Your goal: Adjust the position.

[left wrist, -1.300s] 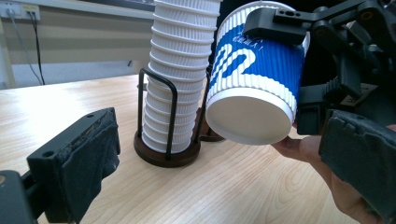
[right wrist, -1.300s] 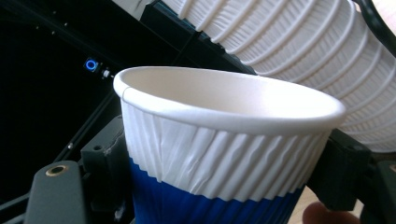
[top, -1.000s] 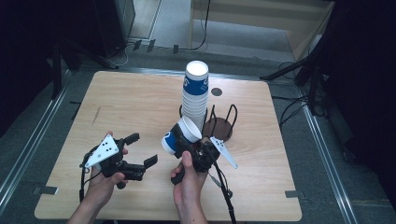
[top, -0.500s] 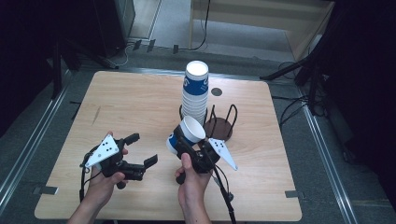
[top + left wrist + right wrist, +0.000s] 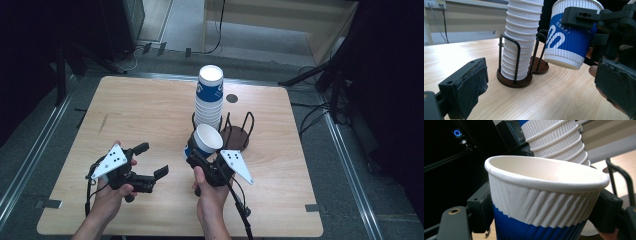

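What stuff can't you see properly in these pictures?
- Bottom of the blue-and-white ribbed paper cup: cut off by the lower edge of the right gripper view; the right gripper clamps its sides.
- Blue lettering on that cup: in the left gripper view, partly behind a black jaw.
- Top of the tall stack of white paper cups: cut off by the upper edge of the left gripper view.
- Second black wire holder: its base partly behind the held cup, high view.

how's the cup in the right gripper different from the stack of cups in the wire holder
The single blue-and-white ribbed paper cup is tilted and held off the table by the right gripper; the tall stack of nested paper cups stands upright in the black wire holder. The single cup shows its whole side; the stacked ones mostly rims. Both share the ribbed blue-and-white design.
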Demonstrator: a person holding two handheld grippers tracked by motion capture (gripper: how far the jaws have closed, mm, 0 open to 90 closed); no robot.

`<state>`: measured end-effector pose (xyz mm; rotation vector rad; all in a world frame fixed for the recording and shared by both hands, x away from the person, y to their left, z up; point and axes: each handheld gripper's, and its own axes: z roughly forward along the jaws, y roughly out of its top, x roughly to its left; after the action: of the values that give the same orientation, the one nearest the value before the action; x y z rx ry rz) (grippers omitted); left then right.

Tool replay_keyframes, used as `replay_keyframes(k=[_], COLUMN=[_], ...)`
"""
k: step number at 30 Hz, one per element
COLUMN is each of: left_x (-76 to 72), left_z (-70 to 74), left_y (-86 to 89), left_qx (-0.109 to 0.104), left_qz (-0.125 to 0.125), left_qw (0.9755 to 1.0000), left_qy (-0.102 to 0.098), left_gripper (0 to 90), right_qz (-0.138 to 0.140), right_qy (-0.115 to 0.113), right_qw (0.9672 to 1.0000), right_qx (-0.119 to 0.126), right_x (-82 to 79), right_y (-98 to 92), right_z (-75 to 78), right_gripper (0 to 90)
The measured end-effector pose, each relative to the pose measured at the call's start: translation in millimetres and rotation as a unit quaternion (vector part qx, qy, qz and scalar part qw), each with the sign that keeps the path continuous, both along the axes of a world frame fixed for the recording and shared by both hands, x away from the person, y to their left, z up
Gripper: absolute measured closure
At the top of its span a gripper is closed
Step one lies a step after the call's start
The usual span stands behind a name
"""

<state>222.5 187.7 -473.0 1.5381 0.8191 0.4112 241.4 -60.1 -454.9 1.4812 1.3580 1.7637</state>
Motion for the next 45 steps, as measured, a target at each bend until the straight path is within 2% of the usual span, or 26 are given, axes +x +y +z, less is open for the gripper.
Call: replay_keyframes(k=[7,14,20,30,34,37,39,41,43,45], left_x=[0.3,0.4,0.2,2.6,2.8,2.5,2.4,2.3,2.5,2.7], left_z=[-1.4,-1.4,-2.5,-2.6,-2.6,-2.0,-1.5,-1.1,-0.9,-0.9], left_y=[0.6,0.5,-1.5,2.1,2.9,3.9,5.3,6.4,7.5,8.3], left_qx=[0.002,0.001,0.005,0.002,0.001,-0.002,-0.002,-0.003,-0.005,-0.006], left_qz=[0.001,0.002,-0.001,0.004,0.006,0.007,0.008,0.011,0.012,0.014], left_qw=[1.0,1.0,1.0,1.0,1.0,1.0,1.0,0.9999,0.9999,0.9999], left_qy=[0.002,0.003,0.004,0.006,0.006,0.006,0.005,0.005,0.005,0.006], left_gripper=[0.0,0.0,0.0,0.0,0.0,0.0,0.0,0.0,0.0,0.0], right_qz=[-0.003,-0.003,-0.003,-0.013,-0.014,-0.014,-0.017,-0.014,-0.017,-0.018], right_qy=[-0.021,-0.045,-0.068,-0.107,-0.12,-0.125,-0.131,-0.133,-0.137,-0.139], right_qw=[0.9989,0.9958,0.9916,0.9784,0.9711,0.9678,0.964,0.9632,0.9603,0.9589], right_qx=[-0.041,-0.079,-0.111,-0.176,-0.206,-0.218,-0.23,-0.233,-0.242,-0.247], right_x=[-0.5,-1.6,-3.8,-5.1,-6.1,-6.4,-6.4,-6.8,-6.8,-7.0], right_y=[-2.1,-5.2,-7.6,-9.3,-10.0,-10.3,-10.8,-11.2,-12.2,-13.3], right_z=[0.5,1.0,2.1,2.6,2.4,2.2,1.9,1.4,0.8,0.4], right_gripper=[20.2,20.2,20.2,20.2,20.2,20.1,20.1,20.1,20.1,20.0])
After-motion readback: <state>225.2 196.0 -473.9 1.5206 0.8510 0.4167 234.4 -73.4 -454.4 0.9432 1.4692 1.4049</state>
